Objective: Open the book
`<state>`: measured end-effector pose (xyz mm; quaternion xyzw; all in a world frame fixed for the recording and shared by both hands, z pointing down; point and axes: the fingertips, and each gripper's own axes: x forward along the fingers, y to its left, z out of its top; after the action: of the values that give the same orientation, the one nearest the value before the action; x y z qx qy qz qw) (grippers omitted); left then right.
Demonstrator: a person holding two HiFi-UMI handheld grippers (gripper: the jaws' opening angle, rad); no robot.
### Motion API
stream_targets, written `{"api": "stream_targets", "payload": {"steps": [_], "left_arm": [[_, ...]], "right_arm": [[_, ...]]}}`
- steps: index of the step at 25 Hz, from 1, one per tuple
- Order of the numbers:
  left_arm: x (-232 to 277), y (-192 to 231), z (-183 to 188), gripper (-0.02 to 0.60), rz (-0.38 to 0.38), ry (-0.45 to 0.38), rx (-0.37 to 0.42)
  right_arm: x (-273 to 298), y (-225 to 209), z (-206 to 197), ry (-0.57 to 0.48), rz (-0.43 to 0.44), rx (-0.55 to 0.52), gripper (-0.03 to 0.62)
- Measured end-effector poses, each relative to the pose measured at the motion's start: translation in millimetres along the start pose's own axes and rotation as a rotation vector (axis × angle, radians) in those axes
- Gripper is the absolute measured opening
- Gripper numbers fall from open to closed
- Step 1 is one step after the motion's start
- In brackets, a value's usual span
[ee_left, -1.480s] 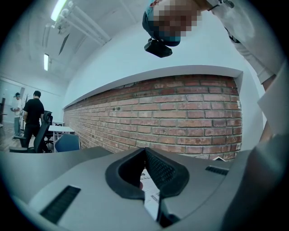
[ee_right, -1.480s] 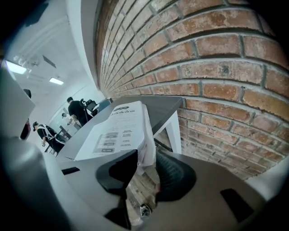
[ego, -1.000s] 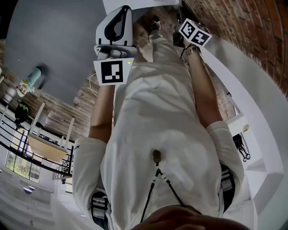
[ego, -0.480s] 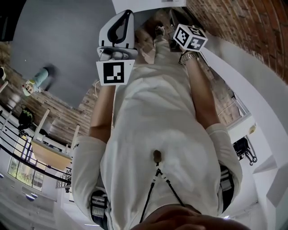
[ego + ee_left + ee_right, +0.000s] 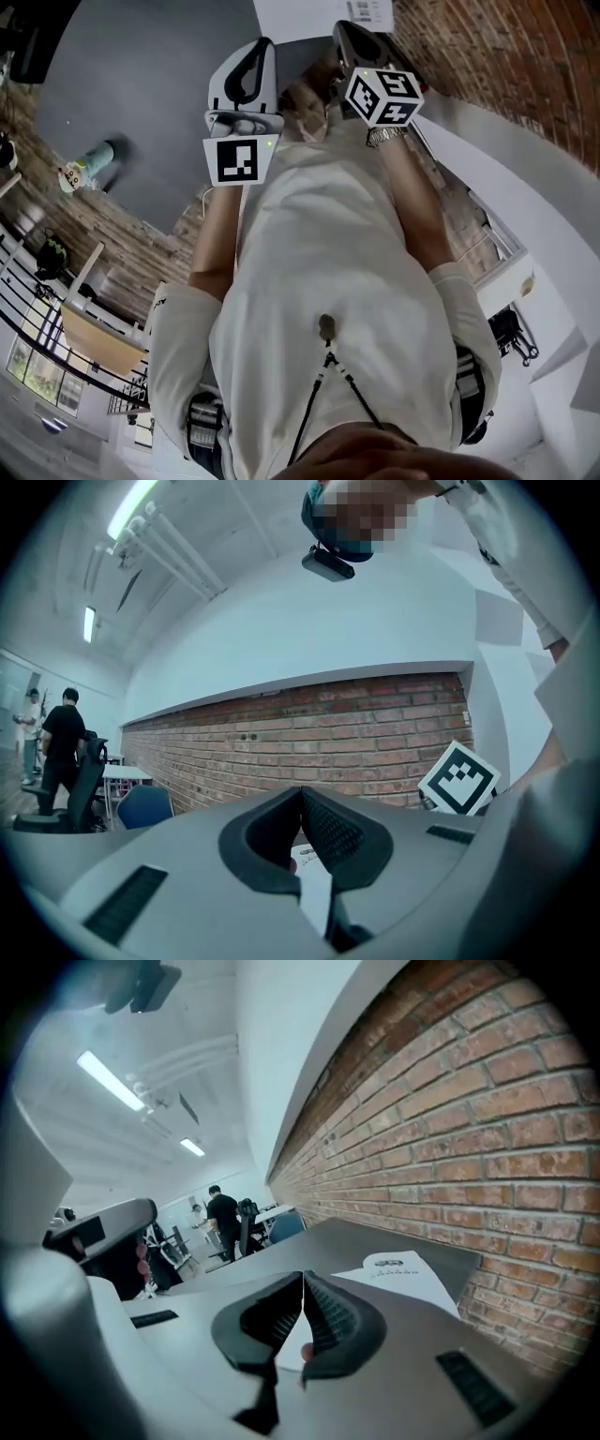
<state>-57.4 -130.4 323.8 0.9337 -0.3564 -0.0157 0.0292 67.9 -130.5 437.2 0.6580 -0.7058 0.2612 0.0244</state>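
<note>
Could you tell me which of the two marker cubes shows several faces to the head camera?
The right cube, on the right gripper, is tilted so several patterned faces show; the left cube, on the left gripper, presents one face square-on.

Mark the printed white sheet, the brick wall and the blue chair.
printed white sheet (image 5: 410,1283), right gripper view, bare middle of the page.
brick wall (image 5: 487,1147), right gripper view, a brick face.
blue chair (image 5: 145,808), left gripper view, backrest.

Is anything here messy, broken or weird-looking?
Nothing stands out. The white book lies on the grey table beside the brick wall, with no spill or damage visible.
</note>
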Motion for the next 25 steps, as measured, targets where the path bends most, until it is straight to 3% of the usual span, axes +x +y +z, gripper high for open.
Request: {"api": "stream_targets", "payload": {"steps": [6,11,15,19,25], "left_arm": [[-8.1,13.8,34.2,0.021,0.016,-0.057,-0.008],[-12.7,12.3,51.3,0.022,-0.023,-0.053,0.043],[-7.3,18.5,77.8,0.021,-0.001,-0.123,-0.008],[-7.2,22.8,83.5,0.021,-0.014,-0.096,0.041],[-8.0,24.1,98.3,0.021,-0.017,-0.107,0.045]], "right_arm": [[-17.4,45.6,47.0,-0.108,0.039,-0.053,0.037],[-30.2,77.2,86.6,-0.191,0.076,-0.109,0.037],[-38.6,96.1,116.8,-0.249,0.097,-0.156,0.037],[-51.1,105.9,141.6,-0.300,0.107,-0.158,0.035],[-67.5,116.6,172.7,-0.373,0.100,-0.182,0.035]]}}
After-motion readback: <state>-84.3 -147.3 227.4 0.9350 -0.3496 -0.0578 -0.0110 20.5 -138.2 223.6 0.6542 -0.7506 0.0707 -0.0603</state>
